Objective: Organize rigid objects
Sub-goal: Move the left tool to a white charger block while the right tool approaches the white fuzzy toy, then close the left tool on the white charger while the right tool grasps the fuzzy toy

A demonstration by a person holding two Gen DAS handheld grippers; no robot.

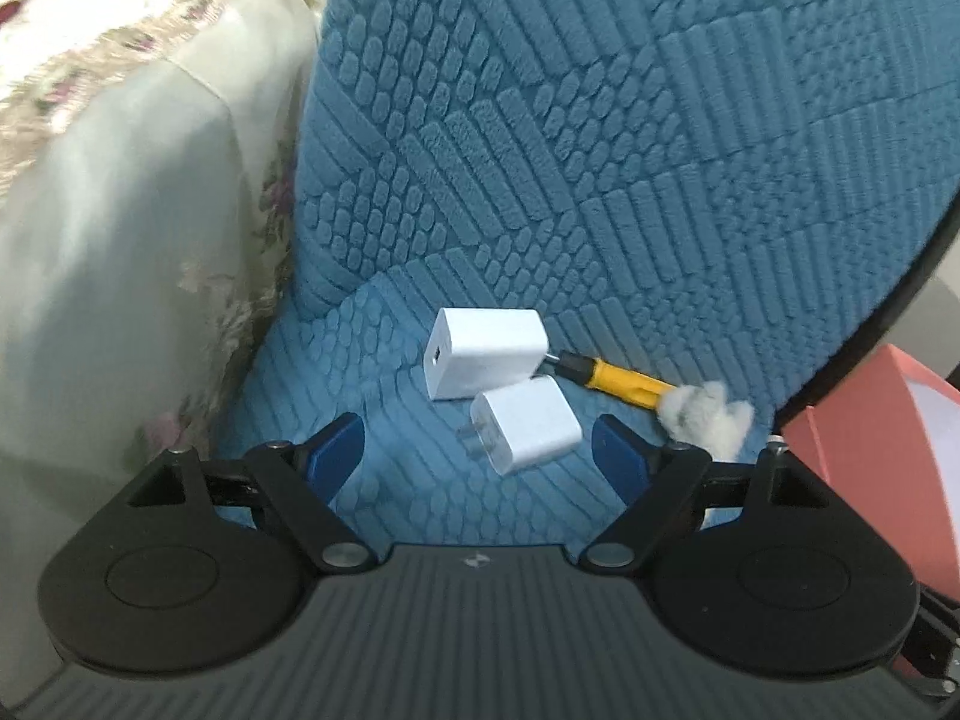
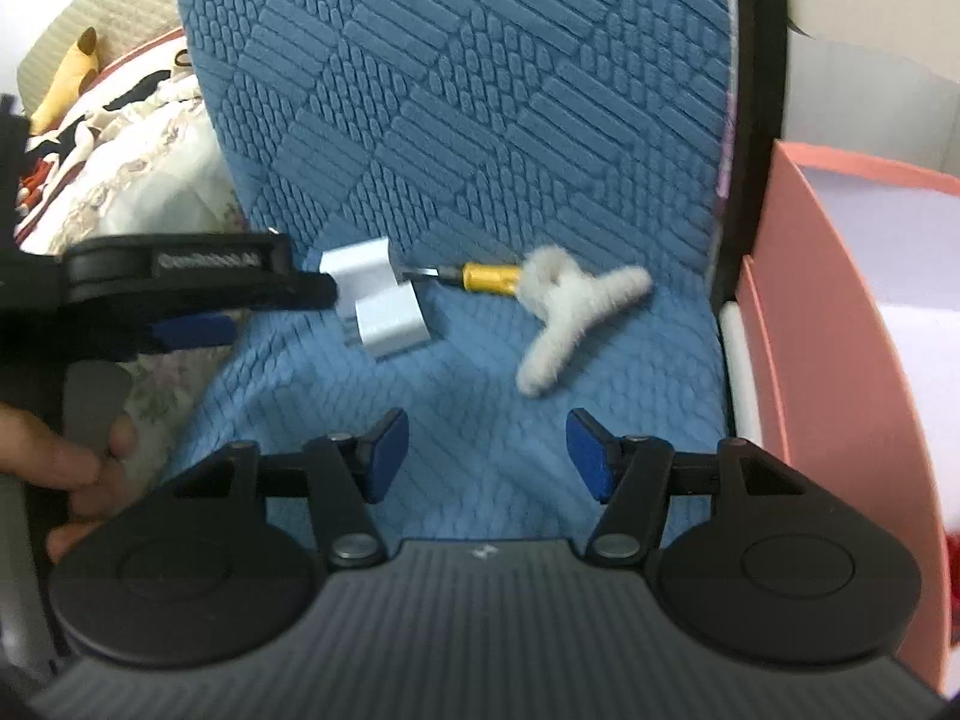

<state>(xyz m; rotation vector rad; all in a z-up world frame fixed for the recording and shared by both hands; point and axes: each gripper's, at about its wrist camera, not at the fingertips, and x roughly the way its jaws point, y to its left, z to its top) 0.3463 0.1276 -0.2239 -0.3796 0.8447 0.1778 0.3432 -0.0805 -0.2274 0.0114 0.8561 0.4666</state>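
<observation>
Both grippers were spread wide with nothing between the pads. The left gripper (image 1: 478, 447) hovered right over the small white charger (image 1: 528, 423) on the blue chair seat (image 1: 420, 492); the right gripper (image 2: 487, 450) hung over bare seat. Behind sat a bigger white charger (image 1: 487, 353), touching it, then a yellow screwdriver (image 1: 618, 376) and a fuzzy white hair claw (image 2: 570, 312). A pink box (image 2: 840, 312) stood beside the chair.

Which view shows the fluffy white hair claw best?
The right wrist view: the fluffy white hair claw lies whole and unblocked on the blue seat cover, both curved arms visible. In the left wrist view only a fuzzy clump shows, against the end of the yellow screwdriver, its shape unreadable.
</observation>
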